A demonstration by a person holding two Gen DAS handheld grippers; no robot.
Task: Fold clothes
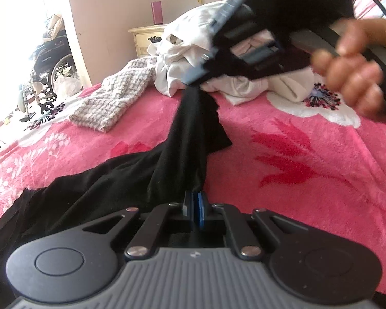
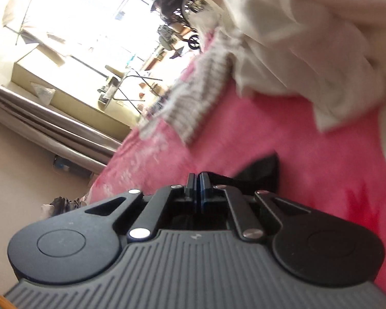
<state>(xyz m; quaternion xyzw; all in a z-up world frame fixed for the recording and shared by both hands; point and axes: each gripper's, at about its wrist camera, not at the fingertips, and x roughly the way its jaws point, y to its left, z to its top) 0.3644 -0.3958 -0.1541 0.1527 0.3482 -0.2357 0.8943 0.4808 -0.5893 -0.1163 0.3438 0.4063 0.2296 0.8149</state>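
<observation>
left gripper (image 1: pixel 194 200): clenched on black garment (image 1: pixel 151 170) | right gripper (image 1: pixel 193 81): clenched on the same garment's far edge | garment being stretched taut between both above pink floral blanket (image 1: pixel 296 159) | step: being spread for folding | next: being laid flat is judged required.

A bedroom in a lived-in home, to judge by the bed (image 1: pixel 296 159) spread with a pink flowered fleece blanket and heaped with loose laundry (image 1: pixel 193 59). Cream nightstand (image 1: pixel 146 38) against a plain beige wall (image 1: pixel 110 5), checked knit piece (image 1: pixel 110 100) lying on the covers. Beyond the bed, a wheelchair (image 1: pixel 49 64) parked in a sunlit opening.
</observation>
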